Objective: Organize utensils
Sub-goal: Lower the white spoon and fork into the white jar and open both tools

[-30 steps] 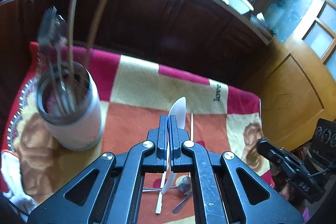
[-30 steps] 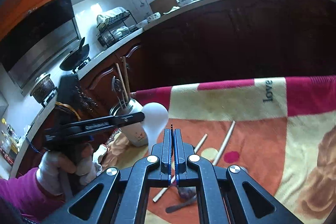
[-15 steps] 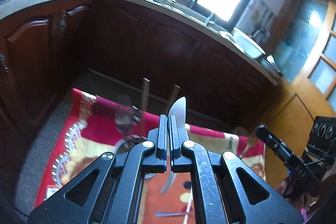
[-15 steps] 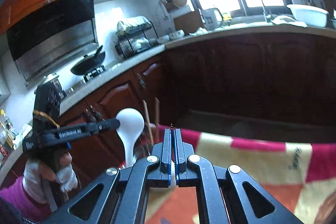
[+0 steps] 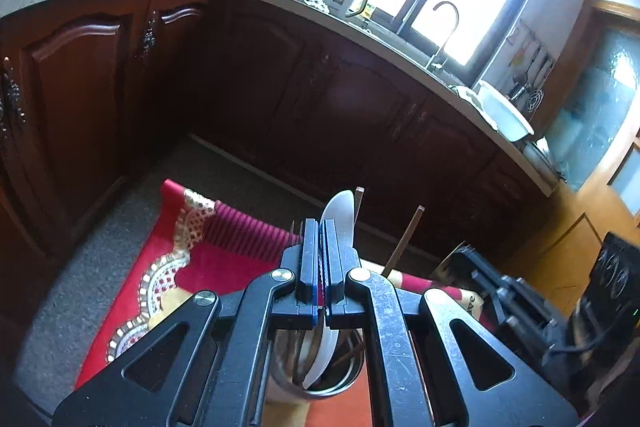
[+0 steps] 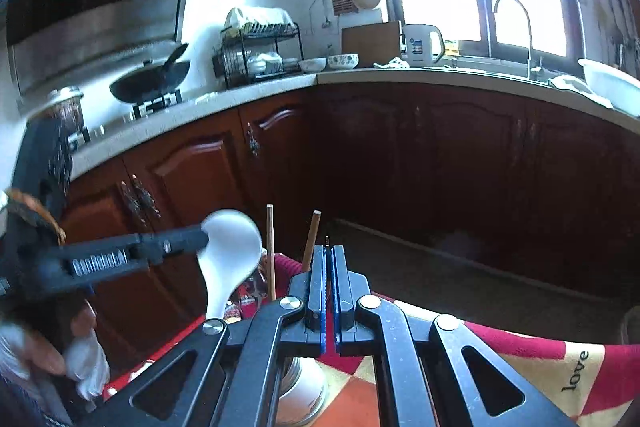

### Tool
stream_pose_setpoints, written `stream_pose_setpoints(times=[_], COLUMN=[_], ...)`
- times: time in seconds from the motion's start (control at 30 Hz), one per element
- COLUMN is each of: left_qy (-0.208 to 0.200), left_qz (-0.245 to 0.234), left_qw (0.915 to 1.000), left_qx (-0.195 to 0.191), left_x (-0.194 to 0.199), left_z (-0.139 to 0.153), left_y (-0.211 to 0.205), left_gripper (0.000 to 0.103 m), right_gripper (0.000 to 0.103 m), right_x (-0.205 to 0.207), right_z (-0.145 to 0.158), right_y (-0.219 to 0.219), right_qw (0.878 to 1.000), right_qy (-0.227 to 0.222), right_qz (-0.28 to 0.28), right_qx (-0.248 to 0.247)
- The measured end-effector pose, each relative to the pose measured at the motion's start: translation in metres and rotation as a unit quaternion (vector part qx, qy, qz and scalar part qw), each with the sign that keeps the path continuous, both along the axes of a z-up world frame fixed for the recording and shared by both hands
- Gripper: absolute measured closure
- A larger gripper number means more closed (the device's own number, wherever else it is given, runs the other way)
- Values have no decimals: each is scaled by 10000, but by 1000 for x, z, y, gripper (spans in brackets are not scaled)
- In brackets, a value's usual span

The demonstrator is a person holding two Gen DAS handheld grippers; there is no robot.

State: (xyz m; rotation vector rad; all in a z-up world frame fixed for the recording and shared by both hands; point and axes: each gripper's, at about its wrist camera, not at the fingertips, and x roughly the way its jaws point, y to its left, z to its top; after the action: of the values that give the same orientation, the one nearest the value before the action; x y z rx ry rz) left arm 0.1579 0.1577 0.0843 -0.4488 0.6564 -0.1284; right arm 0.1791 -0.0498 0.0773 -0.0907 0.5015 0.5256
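We hold the white spoon (image 5: 338, 223) clamped in the left gripper (image 5: 320, 267), handle tip just inside the holder (image 5: 320, 383) at six o'clock (already crowded with chopsticks (image 5: 404, 239)), so it could snag there. Only the right view shows its bowl side-on; the right gripper (image 6: 329, 291) looks shut on a fork (image 5: 448, 265), though that view hides it.

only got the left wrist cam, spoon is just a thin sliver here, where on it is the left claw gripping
Observer: In the right wrist view the left claw is clamped on the rim of the spoon bowl, with the bowl up and the handle hanging down.
Operator: and the right claw, is it really closed on the fork
Observer: Its own view shows the right claw shut tight on the fork, which is edge-on, with only a thin tip poking out.
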Motion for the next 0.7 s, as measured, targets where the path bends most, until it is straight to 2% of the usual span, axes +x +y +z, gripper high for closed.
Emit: stream_pose_setpoints(times=[0.13,0.4,0.53,0.63,0.7], left_qy=[-5,75,140,219,267], left_qz=[-46,-37,-74,-131,-139], left_qw=[9999,9997,9995,9991,9989], left_qx=[131,229,270,327,350], left_x=[0,-9,-14,-19,-22], left_z=[-3,-34,-40,-46,-48], left_y=[-4,-13,-18,-21,-23], left_gripper=[103,102,102,102,102], right_gripper=[102,101,101,101,98], right_x=[2,-3,-4,-2,-1], right_z=[-11,-41,-54,-61,-64], right_y=[4,17,21,16,12], right_qw=[9999,9981,9962,9928,9907], right_qy=[77,408,661,1039,1228], right_qz=[131,376,478,578,585], right_qx=[-68,-250,-305,-169,-71])
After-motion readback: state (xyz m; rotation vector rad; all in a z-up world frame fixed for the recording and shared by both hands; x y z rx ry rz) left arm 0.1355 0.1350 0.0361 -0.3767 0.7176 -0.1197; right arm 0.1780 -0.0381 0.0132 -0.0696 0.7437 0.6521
